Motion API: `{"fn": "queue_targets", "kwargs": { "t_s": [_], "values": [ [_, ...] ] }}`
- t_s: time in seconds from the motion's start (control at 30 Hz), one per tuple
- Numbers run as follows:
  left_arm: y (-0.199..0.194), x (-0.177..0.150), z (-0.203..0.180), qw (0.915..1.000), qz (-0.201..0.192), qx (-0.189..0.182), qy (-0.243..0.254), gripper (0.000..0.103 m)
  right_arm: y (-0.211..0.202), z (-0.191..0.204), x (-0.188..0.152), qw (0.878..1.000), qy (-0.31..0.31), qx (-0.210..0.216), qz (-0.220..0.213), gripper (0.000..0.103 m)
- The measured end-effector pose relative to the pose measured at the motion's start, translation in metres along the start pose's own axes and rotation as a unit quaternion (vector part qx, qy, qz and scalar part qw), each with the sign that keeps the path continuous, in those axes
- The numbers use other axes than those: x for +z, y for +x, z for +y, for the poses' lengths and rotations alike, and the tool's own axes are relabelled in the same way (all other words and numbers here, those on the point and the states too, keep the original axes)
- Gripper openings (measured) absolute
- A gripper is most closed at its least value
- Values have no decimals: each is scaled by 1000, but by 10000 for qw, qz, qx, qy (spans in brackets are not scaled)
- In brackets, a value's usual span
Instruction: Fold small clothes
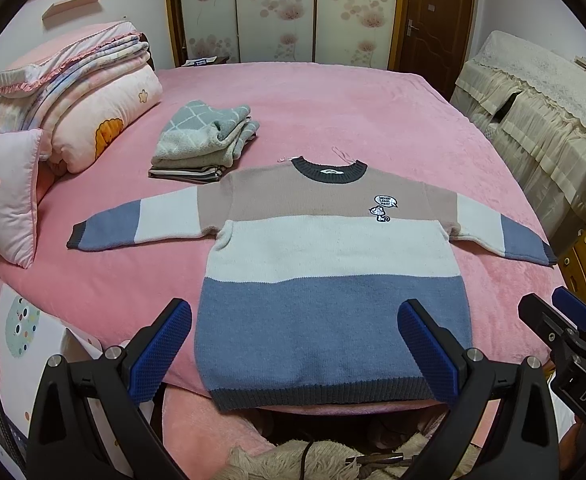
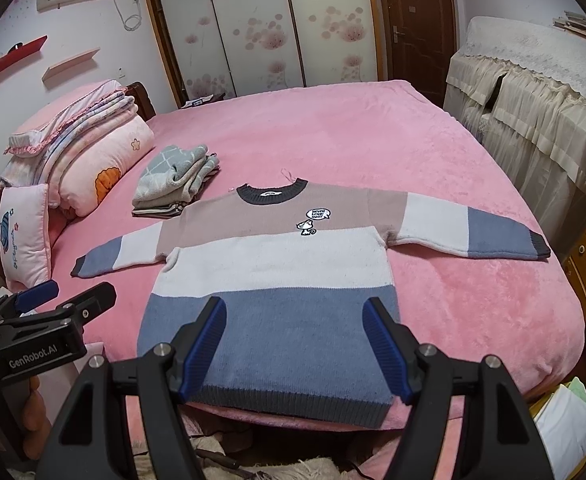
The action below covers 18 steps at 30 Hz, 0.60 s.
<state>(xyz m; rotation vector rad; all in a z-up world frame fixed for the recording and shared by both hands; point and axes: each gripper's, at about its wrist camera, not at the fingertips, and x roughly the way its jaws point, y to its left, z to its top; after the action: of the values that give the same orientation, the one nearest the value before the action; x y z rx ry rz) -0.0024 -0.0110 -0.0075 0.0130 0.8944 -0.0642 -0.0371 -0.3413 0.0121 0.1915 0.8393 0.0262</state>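
A small striped sweater [image 1: 325, 248] lies flat and face up on the pink bed [image 1: 333, 112], both sleeves spread out to the sides, its dark ribbed hem at the near edge of the mattress. It has a tan band at the chest, white in the middle and blue at the bottom, with a dark collar and a small white patch [image 1: 385, 208] on the chest.

The left gripper [image 1: 295, 344] hangs just above the blue band near the hem, its blue-padded fingers [image 1: 161, 352] standing wide apart with nothing between them but the cloth below. The right gripper [image 2: 295, 344] hangs over the same blue band, its fingers [image 2: 205, 348] likewise spread wide and holding nothing. In neither view can contact with the sweater be told.

Beyond the left fingers, past the sweater's left sleeve, sits a stack of folded clothes [image 1: 203, 140] topped by a grey-green checked piece. Further to the left are folded quilts [image 1: 93, 92] and a pink cushion [image 1: 5, 196]. Beyond the bed stand a floral sliding wardrobe [image 1: 277, 12] and a dark door [image 1: 437, 16].
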Motion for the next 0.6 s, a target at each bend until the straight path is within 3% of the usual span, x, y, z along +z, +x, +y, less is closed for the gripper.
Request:
{"fn": "queue_targets", "kwargs": {
  "t_s": [0.6],
  "values": [
    [10, -1, -4, 9999, 103, -86, 7, 102, 12, 1, -3, 9999, -18, -49, 111, 71]
  ]
}}
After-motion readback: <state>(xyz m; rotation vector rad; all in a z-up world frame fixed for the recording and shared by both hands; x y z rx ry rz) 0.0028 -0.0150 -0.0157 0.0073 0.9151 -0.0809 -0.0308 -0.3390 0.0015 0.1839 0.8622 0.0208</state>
